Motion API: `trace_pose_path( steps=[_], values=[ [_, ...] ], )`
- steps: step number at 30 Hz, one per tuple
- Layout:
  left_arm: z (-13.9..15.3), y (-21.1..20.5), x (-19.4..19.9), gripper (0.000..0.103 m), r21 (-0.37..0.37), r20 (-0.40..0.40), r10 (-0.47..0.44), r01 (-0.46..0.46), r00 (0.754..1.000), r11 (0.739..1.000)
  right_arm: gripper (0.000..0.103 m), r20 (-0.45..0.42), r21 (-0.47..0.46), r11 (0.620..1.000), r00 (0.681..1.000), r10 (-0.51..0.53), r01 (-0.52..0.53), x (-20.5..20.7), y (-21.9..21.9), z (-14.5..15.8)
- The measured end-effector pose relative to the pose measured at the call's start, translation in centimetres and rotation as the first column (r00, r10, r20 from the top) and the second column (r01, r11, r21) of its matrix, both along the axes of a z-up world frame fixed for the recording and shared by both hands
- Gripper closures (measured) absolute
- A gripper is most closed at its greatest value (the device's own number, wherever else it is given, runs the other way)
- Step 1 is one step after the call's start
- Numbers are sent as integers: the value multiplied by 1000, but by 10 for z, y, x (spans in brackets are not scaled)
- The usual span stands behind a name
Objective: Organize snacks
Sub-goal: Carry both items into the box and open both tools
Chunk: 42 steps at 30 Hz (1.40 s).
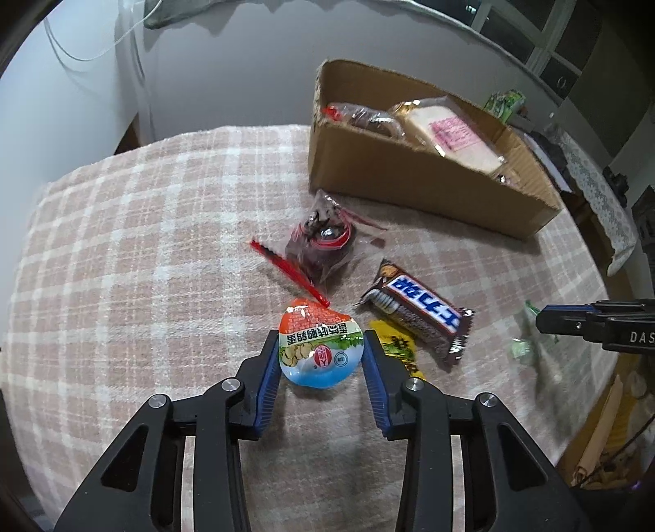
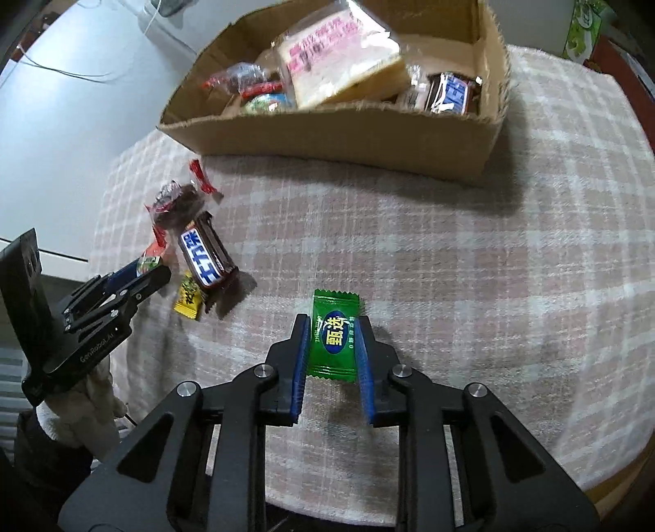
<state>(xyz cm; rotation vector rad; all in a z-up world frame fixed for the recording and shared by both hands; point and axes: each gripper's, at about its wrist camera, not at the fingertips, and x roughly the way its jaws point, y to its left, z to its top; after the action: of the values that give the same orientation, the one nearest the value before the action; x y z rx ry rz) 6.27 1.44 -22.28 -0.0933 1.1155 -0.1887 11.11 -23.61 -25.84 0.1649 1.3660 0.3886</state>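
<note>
My left gripper (image 1: 321,341) is shut on a round orange-and-blue snack cup (image 1: 320,348), held just above the checked tablecloth (image 1: 123,245). My right gripper (image 2: 332,327) is shut on a green candy packet (image 2: 335,335) over the cloth. A brown chocolate bar (image 1: 417,313) lies on the cloth, on top of a yellow candy (image 1: 399,352), with a dark snack in a clear wrapper (image 1: 321,245) beside them. The cardboard box (image 1: 409,180) behind them holds wrapped bread (image 1: 450,135) and other snacks. The left gripper also shows at the left of the right wrist view (image 2: 151,272).
The table's round edge runs close on the right (image 1: 606,311) and in front. A green carton (image 2: 583,28) stands beyond the box. The white wall (image 1: 82,102) lies behind the table on the left. Open cloth (image 2: 491,286) lies right of the green packet.
</note>
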Motion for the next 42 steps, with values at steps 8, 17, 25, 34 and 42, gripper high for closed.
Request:
trace_pose_path(
  steps=[8, 17, 25, 34, 42],
  values=[
    [21, 2, -3, 66, -29, 41, -1, 2, 999, 1000, 81, 55, -2, 1000, 998, -2, 2, 2, -7, 20],
    [43, -7, 7, 66, -50, 87, -15, 19, 996, 999, 81, 103, -3, 1000, 995, -7, 7, 6, -11, 42],
    [60, -17, 30, 66, -56, 132, -35, 43, 991, 998, 81, 164, -3, 1000, 986, -15, 15, 21, -22, 69],
    [74, -32, 74, 66, -18, 175, -77, 81, 981, 997, 81, 236, -29, 999, 971, -30, 37, 55, -28, 92],
    [71, -48, 109, 66, -24, 162, -97, 103, 982, 994, 81, 270, -67, 997, 963, -28, 48, 85, -24, 96]
  ],
)
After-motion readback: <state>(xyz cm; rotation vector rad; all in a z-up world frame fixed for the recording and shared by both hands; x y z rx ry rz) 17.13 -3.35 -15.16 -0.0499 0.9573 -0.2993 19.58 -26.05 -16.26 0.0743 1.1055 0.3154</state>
